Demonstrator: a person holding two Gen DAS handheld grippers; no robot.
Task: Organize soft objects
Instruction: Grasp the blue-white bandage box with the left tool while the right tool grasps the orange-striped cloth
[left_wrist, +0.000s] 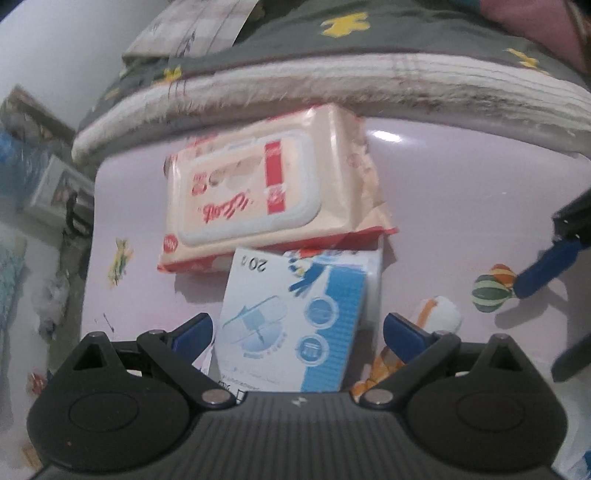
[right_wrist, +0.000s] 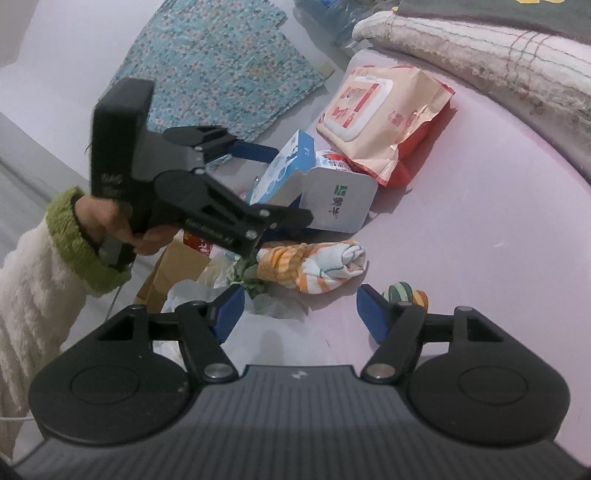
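Left wrist: both claws (left_wrist: 298, 328) (right_wrist: 300, 314) gape; glossy rectangular tissue box (left_wrist: 295, 317), crinkly wipes pack (left_wrist: 273, 192).

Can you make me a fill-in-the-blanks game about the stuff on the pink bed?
1. The left hand-held gripper has its fingers on both sides of the white and ____ box.
2. The wet wipes pack lies between that box and the folded ____.
3. The rolled towel has white and ____ stripes.
4. The small striped ball lies next to the ____ hand-held gripper.

Missing words: blue; blanket; orange; right
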